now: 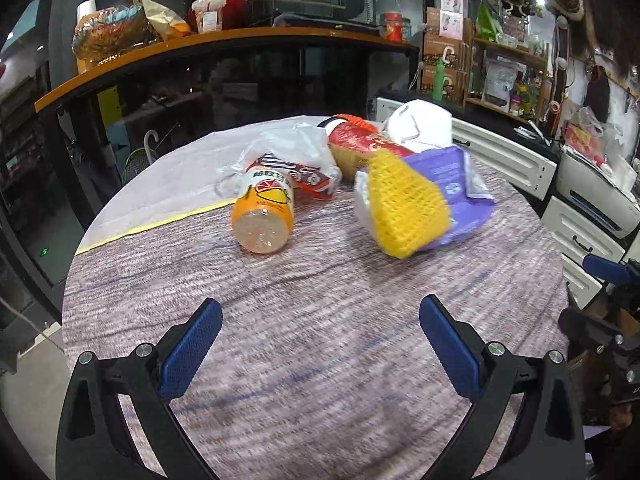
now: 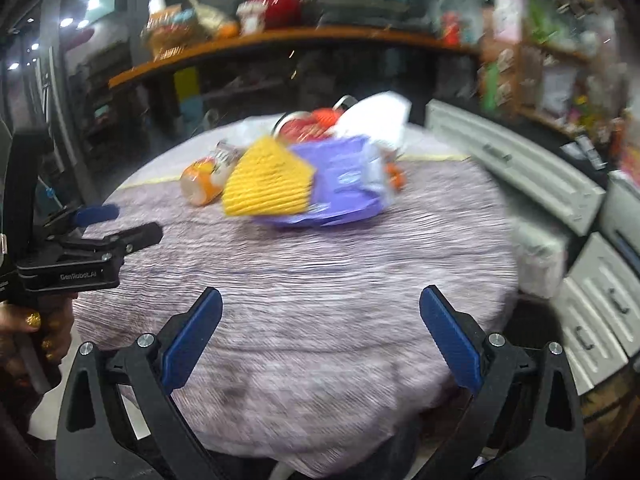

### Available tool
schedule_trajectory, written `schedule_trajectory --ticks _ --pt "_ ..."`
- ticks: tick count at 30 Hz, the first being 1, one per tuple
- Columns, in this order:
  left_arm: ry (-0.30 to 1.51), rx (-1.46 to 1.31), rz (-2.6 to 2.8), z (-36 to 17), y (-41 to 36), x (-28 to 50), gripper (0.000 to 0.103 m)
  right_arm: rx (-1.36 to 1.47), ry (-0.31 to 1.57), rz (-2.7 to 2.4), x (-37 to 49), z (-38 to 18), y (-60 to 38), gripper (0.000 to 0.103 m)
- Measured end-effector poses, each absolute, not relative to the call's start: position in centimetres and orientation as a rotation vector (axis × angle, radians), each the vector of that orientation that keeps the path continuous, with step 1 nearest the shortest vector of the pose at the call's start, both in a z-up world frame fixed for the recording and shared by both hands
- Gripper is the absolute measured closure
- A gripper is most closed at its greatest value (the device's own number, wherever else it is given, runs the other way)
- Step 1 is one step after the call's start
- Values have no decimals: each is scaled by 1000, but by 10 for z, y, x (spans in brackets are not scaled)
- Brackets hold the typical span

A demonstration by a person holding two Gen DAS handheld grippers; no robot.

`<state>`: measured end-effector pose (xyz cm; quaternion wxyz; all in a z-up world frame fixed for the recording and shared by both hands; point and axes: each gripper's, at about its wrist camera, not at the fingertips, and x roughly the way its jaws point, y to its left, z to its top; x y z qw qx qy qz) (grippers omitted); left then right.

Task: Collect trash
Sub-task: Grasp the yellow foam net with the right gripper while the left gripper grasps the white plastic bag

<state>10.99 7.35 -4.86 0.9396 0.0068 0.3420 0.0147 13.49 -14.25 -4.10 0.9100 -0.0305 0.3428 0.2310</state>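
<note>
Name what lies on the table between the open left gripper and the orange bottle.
Nothing: the left wrist view shows only bare tablecloth between the left gripper and the orange bottle.

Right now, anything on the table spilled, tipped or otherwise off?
No spill shows. The orange bottle lies on its side, base toward the left wrist camera. The yellow foam net rests on the purple wrapper in a loose heap. Both grippers hang open, empty, short of the pile.
</note>
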Motion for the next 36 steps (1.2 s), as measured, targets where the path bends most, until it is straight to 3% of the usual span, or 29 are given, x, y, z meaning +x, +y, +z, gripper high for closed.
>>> schedule_trajectory --ticks 8,15,18,20,24,32,36 --pt "741 16 92 -40 116 162 5 -156 714 568 177 -33 -76 6" --pt "739 20 96 -25 134 192 5 -237 708 516 210 -37 -39 20" --pt "753 24 92 -24 135 204 5 -267 719 498 220 -42 -32 37" --pt "758 34 94 -24 133 212 5 -270 749 505 226 -48 -28 62" --pt "775 61 78 -25 127 230 5 -252 728 513 222 -47 -33 86" --pt "772 123 29 -15 97 272 5 -241 656 529 201 -25 -55 91" --pt "812 162 42 -19 82 299 15 -221 648 525 195 -22 -69 91"
